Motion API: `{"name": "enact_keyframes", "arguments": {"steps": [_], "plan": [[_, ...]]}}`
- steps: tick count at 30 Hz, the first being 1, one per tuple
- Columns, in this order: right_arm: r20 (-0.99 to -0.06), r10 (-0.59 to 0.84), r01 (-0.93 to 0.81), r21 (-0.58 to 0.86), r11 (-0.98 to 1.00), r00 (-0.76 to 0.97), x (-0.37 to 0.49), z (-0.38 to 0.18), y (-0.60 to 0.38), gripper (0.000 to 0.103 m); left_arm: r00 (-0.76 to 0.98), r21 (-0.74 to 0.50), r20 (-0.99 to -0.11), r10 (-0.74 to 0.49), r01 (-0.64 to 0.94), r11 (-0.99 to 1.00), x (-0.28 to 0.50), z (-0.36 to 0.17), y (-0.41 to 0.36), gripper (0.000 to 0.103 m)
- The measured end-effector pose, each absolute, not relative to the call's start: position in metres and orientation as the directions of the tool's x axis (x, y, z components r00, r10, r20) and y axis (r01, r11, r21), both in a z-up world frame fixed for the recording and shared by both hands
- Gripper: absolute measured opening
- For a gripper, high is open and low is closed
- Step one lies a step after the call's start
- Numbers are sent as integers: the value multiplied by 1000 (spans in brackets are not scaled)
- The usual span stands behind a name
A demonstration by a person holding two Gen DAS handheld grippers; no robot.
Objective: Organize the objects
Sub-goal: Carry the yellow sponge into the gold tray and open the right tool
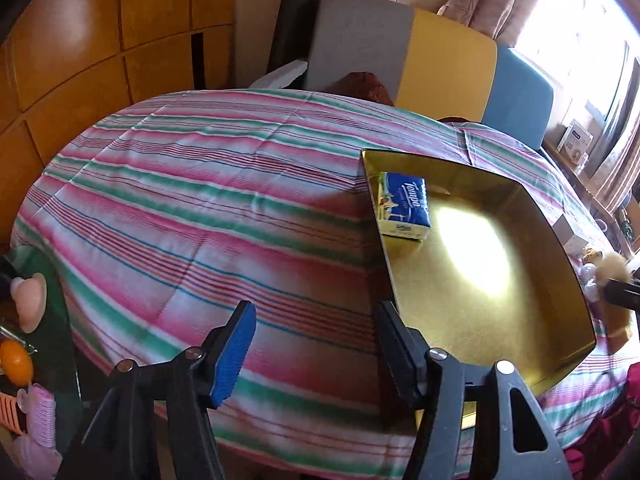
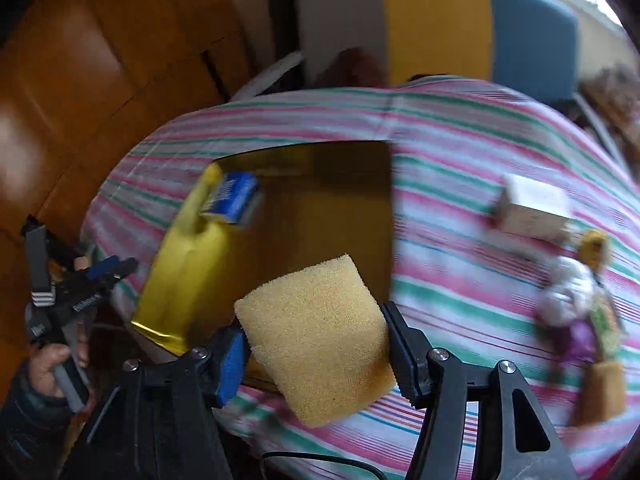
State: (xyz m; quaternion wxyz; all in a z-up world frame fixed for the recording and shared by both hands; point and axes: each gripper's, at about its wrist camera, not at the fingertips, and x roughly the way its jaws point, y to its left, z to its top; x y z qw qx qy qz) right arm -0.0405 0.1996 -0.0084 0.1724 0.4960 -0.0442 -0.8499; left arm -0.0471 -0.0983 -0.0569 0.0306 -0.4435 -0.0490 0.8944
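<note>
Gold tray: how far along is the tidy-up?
Done: tissue pack lies in the gold tray. In hand: right gripper is shut on the sponge, near the tray. Left gripper is open, empty. Left: small box and doll on the striped cloth.
</note>
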Motion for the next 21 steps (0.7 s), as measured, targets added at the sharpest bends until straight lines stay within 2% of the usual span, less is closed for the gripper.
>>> {"name": "enact_keyframes", "arguments": {"steps": [6,12,15,18,21], "plan": [[-854,-379,267,296,-917,-355,-96,-47,115,62,-571,-187,-807,149,7,-982,-46,-58,-113,63],[-847,-419,186,377,-908,-329,-139,-75,84,67,-588,-207,-789,178,-18,-978,-44,-55,-110,63],[-821,-472,153,447,-881,-319,-147,-83,80,75,-592,-197,-788,170,-20,-980,-43,-54,-109,63],[-801,-499,147,478,-866,-332,-144,-81,85,88,-592,-201,-788,172,-17,-979,-43,-54,-109,63],[-795,-490,151,469,-870,-357,-135,-76,94,89,-597,-197,-784,170,-21,-980,-42,-53,-107,62]]}}
